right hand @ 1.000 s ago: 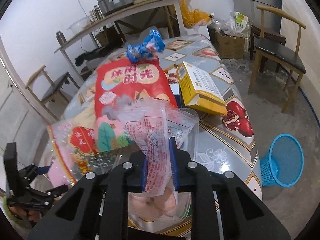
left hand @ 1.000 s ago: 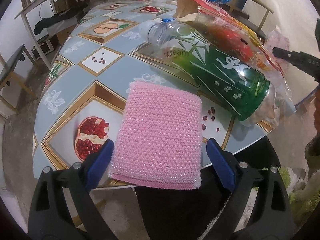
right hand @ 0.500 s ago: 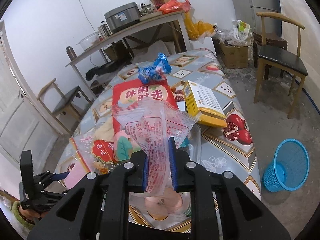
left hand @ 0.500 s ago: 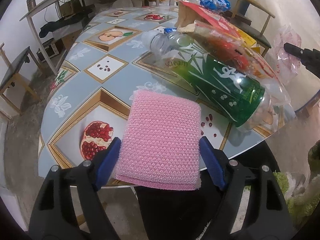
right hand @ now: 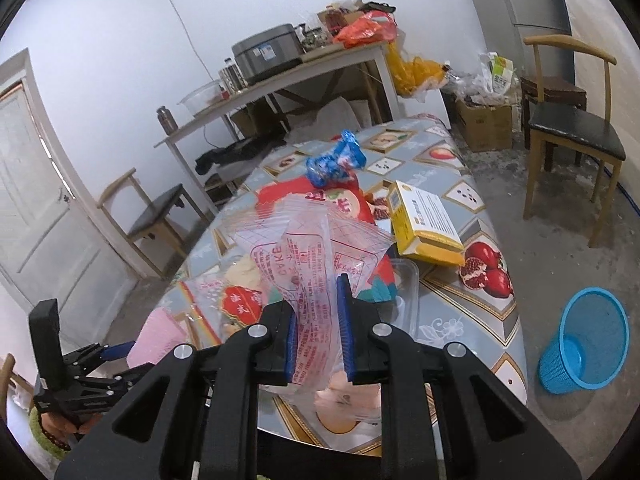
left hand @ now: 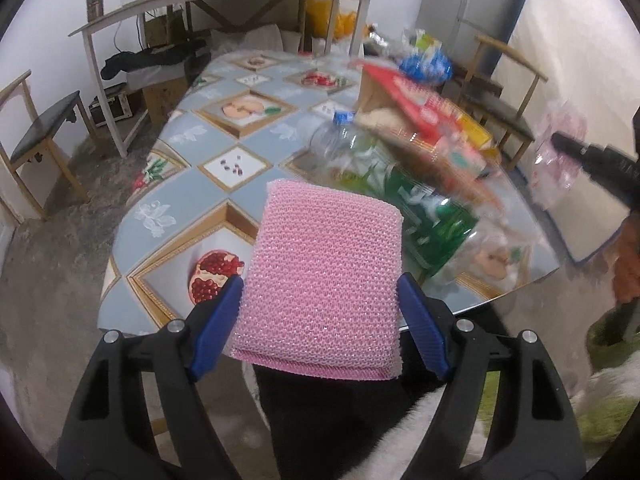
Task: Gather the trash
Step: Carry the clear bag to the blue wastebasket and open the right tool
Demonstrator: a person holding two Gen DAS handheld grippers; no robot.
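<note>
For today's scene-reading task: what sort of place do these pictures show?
Probably a home dining or kitchen room: a fruit-print table, wooden chairs, and a cooker-like appliance on a side shelf.

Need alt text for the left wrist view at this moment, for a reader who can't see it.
The left gripper holds a pink scouring pad by its sides, lifted above the near edge of a fruit-patterned table. Behind it lie a blurred green plastic bottle and red snack packaging; the right gripper holding a clear bag shows at far right.

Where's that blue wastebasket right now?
In the right wrist view, the blue wastebasket stands on the concrete floor at lower right, just off the table's near corner, with the wooden chair farther back.
</note>
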